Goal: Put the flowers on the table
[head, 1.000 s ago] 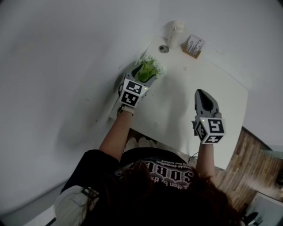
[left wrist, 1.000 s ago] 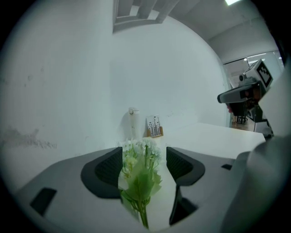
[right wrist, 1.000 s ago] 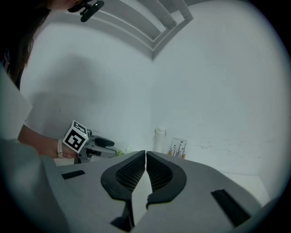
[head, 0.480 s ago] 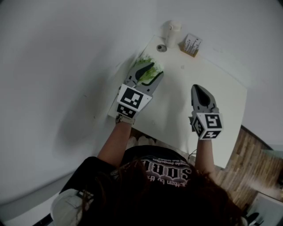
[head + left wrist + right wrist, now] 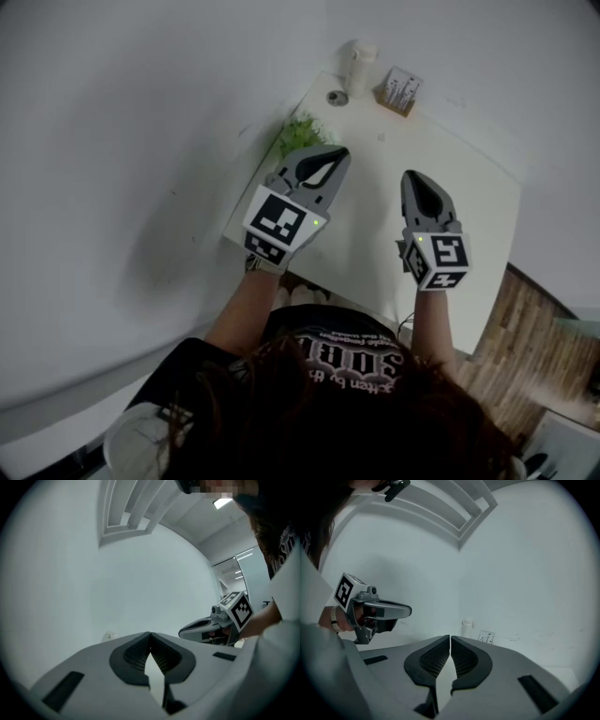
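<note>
The bunch of green flowers [image 5: 299, 135] lies on the white table [image 5: 459, 216] near its left edge. Just this side of the flowers, my left gripper [image 5: 336, 153] hangs above the table. Its jaws have just been closing and now meet with nothing between them, as the left gripper view shows [image 5: 150, 635]. My right gripper [image 5: 413, 177] hovers over the middle of the table, shut and empty [image 5: 450, 638]. Each gripper also shows in the other's view, the left gripper [image 5: 382, 611] and the right gripper [image 5: 220, 620].
At the table's far corner stand a white bottle [image 5: 359, 62], a small round object [image 5: 336, 97] and a small box with print [image 5: 400, 91]. A white wall runs along the left and far sides. Wooden floor [image 5: 525, 347] lies to the right.
The left gripper was open around the flowers; it has risen and drawn back towards me, and its jaws have shut empty. The flowers stay on the table. The right gripper has barely moved.
</note>
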Action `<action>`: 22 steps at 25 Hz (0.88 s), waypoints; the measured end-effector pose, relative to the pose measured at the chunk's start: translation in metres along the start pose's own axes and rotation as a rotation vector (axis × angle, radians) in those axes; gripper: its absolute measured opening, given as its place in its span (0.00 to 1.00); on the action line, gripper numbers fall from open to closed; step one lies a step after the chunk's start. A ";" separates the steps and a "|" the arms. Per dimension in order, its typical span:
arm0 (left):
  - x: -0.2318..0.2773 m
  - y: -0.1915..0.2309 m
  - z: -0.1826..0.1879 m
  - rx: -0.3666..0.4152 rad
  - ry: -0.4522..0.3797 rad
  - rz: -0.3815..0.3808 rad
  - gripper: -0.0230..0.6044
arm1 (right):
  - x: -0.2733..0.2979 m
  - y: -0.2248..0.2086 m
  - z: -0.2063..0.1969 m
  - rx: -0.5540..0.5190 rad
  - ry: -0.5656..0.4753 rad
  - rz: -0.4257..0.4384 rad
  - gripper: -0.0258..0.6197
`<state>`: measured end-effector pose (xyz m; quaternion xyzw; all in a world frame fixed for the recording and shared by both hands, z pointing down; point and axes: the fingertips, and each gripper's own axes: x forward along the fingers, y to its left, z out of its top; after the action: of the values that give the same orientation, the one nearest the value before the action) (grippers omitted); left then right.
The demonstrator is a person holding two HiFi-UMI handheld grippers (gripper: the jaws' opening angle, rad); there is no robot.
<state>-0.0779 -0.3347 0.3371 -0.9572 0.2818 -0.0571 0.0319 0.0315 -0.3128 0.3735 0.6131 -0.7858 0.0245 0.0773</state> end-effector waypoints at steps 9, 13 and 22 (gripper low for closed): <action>0.004 -0.026 0.009 -0.047 0.004 -0.011 0.04 | -0.012 -0.010 0.010 0.002 -0.032 0.007 0.09; 0.004 -0.031 0.004 -0.091 0.028 0.004 0.04 | -0.017 -0.013 0.012 -0.003 -0.035 0.016 0.09; 0.010 -0.036 -0.007 -0.117 0.083 0.046 0.04 | -0.027 -0.023 0.014 -0.012 -0.035 0.026 0.09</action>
<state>-0.0514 -0.3104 0.3484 -0.9475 0.3078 -0.0795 -0.0347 0.0589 -0.2949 0.3546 0.6027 -0.7950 0.0100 0.0673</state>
